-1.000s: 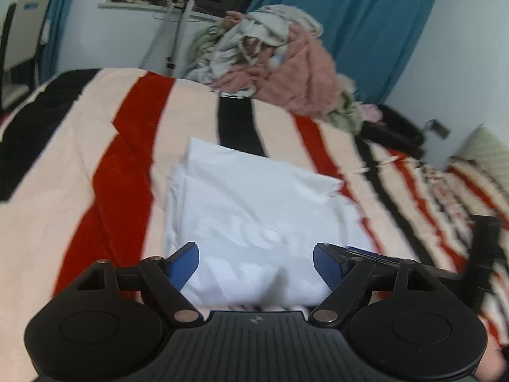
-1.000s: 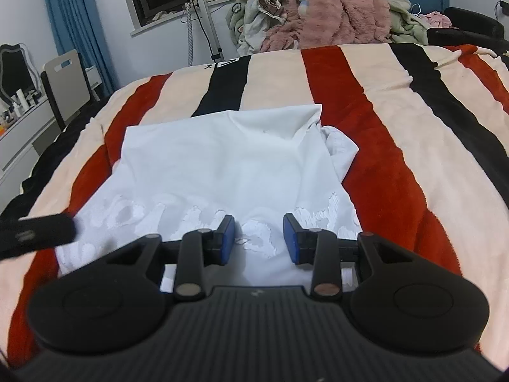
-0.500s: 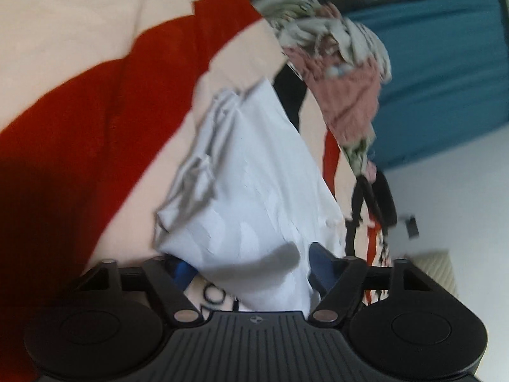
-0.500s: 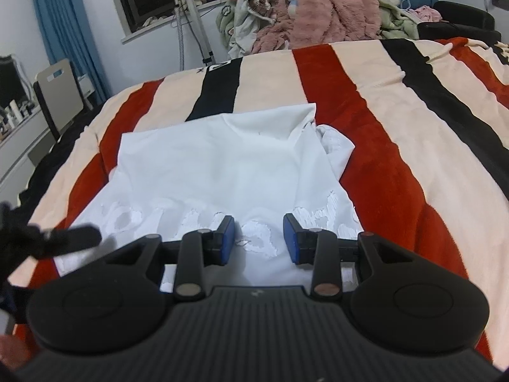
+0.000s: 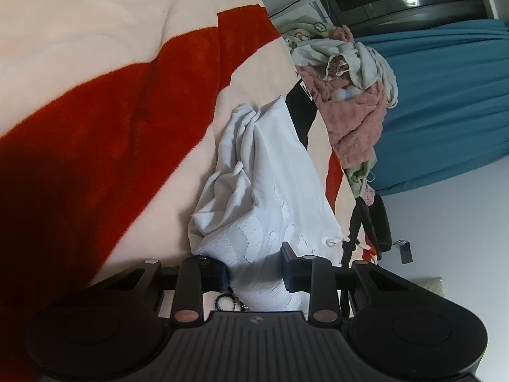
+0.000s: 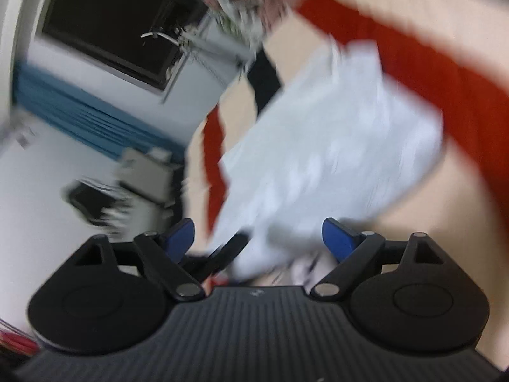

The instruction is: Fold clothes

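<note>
A white folded shirt (image 5: 270, 184) lies on the red, cream and black striped bed cover (image 5: 111, 127). My left gripper (image 5: 254, 273) is rolled on its side and its jaws have closed in on the near edge of the shirt, with cloth bunched between them. In the blurred right wrist view the same shirt (image 6: 334, 146) lies ahead. My right gripper (image 6: 257, 238) is open wide at the shirt's near edge, with cloth between its blue pads (image 6: 337, 238) but not pinched.
A heap of pink and white laundry (image 5: 350, 89) sits at the far end of the bed in front of blue curtains (image 5: 445, 102). A dark window (image 6: 111, 22) and a chair (image 6: 146, 175) stand beyond the bed's side.
My left gripper rolled sideways, dropped to the shirt's edge and closed onto it. My right gripper opened wide, tilted and moved fast toward the shirt's near edge.
</note>
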`<state>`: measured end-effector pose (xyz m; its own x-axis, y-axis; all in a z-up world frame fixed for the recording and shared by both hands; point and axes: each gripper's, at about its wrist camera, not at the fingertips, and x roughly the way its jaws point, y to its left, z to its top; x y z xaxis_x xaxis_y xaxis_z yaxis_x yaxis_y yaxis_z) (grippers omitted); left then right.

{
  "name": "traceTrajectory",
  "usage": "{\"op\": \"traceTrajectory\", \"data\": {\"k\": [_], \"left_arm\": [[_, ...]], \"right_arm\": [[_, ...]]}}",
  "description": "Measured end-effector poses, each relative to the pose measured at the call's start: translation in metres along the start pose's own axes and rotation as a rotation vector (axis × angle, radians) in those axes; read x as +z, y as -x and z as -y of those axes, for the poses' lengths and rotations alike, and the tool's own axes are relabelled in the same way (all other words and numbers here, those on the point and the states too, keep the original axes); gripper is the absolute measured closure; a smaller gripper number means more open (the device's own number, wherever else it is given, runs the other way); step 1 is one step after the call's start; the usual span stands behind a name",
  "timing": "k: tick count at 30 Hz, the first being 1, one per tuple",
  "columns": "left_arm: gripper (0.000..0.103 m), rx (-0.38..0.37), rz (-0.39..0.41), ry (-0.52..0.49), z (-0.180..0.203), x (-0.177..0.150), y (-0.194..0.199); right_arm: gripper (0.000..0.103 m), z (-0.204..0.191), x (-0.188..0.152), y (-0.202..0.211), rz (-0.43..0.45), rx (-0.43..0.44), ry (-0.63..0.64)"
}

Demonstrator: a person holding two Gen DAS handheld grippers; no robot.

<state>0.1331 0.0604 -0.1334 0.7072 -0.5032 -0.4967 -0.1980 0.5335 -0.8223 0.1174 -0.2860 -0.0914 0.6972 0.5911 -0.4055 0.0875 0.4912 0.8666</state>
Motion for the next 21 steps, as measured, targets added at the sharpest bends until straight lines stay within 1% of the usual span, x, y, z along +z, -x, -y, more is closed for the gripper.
{"op": "traceTrajectory", "data": {"k": [1, 3, 6, 8, 9, 10, 11, 14, 16, 17, 18, 20, 21], "left_arm": [[0.071, -0.001, 0.0, 0.002, 0.0, -0.001, 0.0], [0.071, -0.002, 0.001, 0.005, 0.0, -0.002, -0.001], [0.072, -0.004, 0.002, 0.012, -0.001, -0.002, -0.001], [0.075, -0.012, 0.01, 0.02, -0.003, -0.003, -0.001], [0.076, -0.019, 0.015, 0.026, -0.004, -0.003, 0.0], [0.077, -0.026, 0.017, 0.033, -0.005, -0.003, 0.001], [0.077, -0.03, 0.017, 0.041, -0.006, -0.003, 0.001], [0.078, -0.038, 0.018, 0.048, -0.008, -0.003, 0.002], [0.078, -0.041, 0.019, 0.047, -0.008, -0.003, 0.002], [0.078, -0.043, 0.02, 0.046, -0.008, -0.003, 0.003], [0.078, -0.046, 0.019, 0.048, -0.008, -0.003, 0.003], [0.078, -0.051, 0.017, 0.052, -0.009, -0.003, 0.003], [0.078, -0.054, 0.017, 0.051, -0.009, -0.003, 0.003]], "right_arm": [[0.014, 0.008, -0.003, -0.003, -0.02, 0.009, -0.053], [0.013, 0.02, -0.004, -0.01, -0.042, -0.015, -0.112], [0.015, 0.044, 0.001, -0.018, -0.027, -0.011, -0.228], [0.016, 0.059, 0.004, -0.017, 0.023, 0.015, -0.327], [0.025, 0.065, 0.006, -0.016, 0.052, 0.027, -0.372], [0.028, 0.069, 0.007, -0.012, 0.092, 0.019, -0.394], [0.033, 0.071, 0.009, -0.009, 0.12, 0.015, -0.402], [0.035, 0.079, 0.014, -0.002, 0.204, 0.009, -0.412], [0.038, 0.081, 0.016, -0.001, 0.239, -0.011, -0.402], [0.043, 0.082, 0.017, -0.001, 0.25, -0.022, -0.39], [0.056, 0.083, 0.019, -0.001, 0.262, -0.034, -0.379], [0.072, 0.082, 0.019, -0.001, 0.261, -0.072, -0.354], [0.076, 0.082, 0.018, 0.0, 0.26, -0.083, -0.345]]}}
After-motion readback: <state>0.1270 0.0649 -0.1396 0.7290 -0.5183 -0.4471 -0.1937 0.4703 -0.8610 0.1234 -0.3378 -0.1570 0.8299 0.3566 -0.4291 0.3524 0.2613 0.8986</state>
